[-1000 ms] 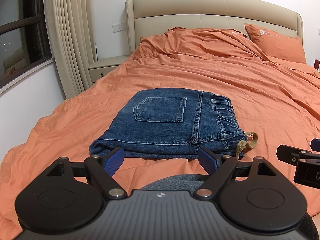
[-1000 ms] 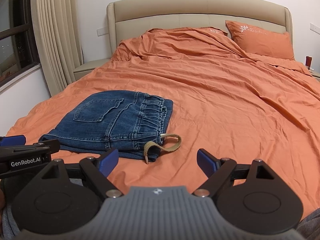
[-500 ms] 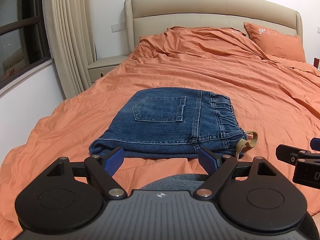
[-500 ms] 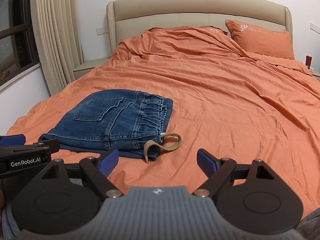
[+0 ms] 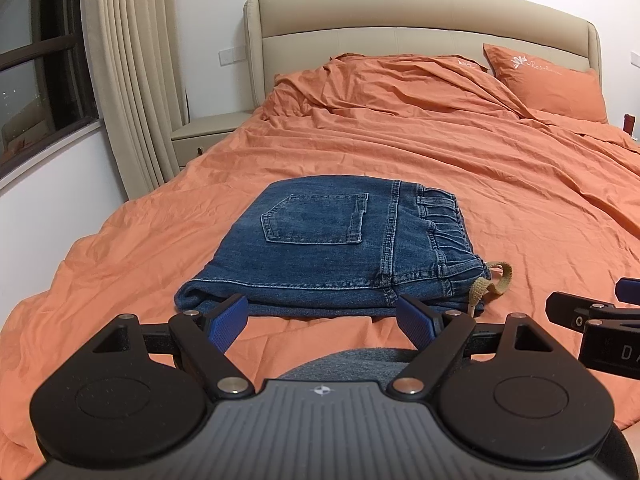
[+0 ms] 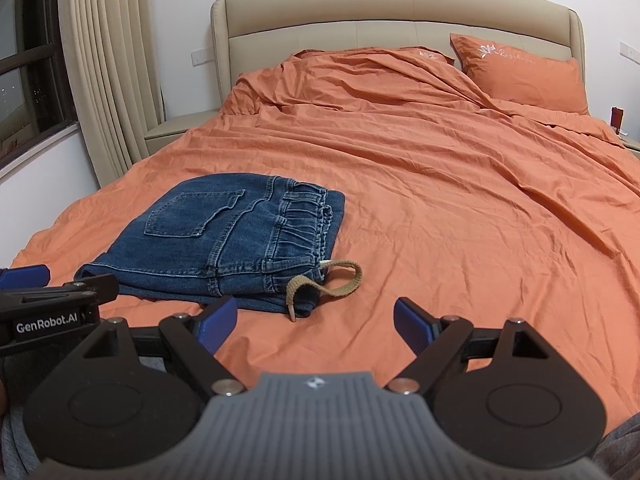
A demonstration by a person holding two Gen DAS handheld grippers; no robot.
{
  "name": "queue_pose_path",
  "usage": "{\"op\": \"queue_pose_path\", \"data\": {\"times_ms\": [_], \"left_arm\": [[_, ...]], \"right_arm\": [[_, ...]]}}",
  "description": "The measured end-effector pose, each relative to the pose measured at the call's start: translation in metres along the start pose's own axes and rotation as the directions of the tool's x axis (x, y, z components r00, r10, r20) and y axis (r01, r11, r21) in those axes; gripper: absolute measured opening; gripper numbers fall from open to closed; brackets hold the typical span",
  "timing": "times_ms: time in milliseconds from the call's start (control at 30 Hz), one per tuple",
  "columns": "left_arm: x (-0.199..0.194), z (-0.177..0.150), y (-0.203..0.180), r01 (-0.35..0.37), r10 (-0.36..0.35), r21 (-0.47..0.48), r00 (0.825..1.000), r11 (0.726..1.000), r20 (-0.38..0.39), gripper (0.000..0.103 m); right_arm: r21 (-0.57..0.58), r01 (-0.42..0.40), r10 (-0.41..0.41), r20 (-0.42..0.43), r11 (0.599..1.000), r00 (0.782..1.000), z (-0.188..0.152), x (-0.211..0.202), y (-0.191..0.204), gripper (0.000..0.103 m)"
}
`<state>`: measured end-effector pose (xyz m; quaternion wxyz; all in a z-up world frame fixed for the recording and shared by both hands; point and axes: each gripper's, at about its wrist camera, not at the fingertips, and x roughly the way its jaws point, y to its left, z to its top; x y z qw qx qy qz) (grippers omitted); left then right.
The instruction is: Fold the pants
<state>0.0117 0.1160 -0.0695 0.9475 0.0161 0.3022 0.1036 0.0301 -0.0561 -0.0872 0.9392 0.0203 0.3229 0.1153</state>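
Blue denim pants (image 5: pixel 336 248) lie folded in a compact stack on the orange bed sheet (image 5: pixel 460 168), back pocket up, elastic waistband to the right. A tan drawstring (image 5: pixel 494 284) sticks out at the near right corner. In the right wrist view the pants (image 6: pixel 224 240) lie to the left, the drawstring (image 6: pixel 328 282) beside them. My left gripper (image 5: pixel 323 316) is open and empty, just short of the pants' near edge. My right gripper (image 6: pixel 314 320) is open and empty, to the right of the pants, over bare sheet.
An orange pillow (image 5: pixel 548 80) and a rumpled duvet (image 5: pixel 392 80) lie by the beige headboard (image 5: pixel 420 12). A nightstand (image 5: pixel 204 136), curtain (image 5: pixel 132 72) and window stand at the left. The right gripper's side shows at the left view's right edge (image 5: pixel 592 316).
Both grippers have stayed almost still, with only a slight drift of view. The pants have not moved.
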Motion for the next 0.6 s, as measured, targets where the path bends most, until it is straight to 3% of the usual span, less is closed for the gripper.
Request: {"op": "queue_pose_path", "data": {"times_ms": [600], "left_arm": [[0.0011,0.0036,0.0075,0.007,-0.007,0.018,1.0,1.0,0.013,0.098]], "right_arm": [[0.007,0.001,-0.001,-0.012,1.0,1.0,0.0007,0.0,-0.0043,0.082]]}}
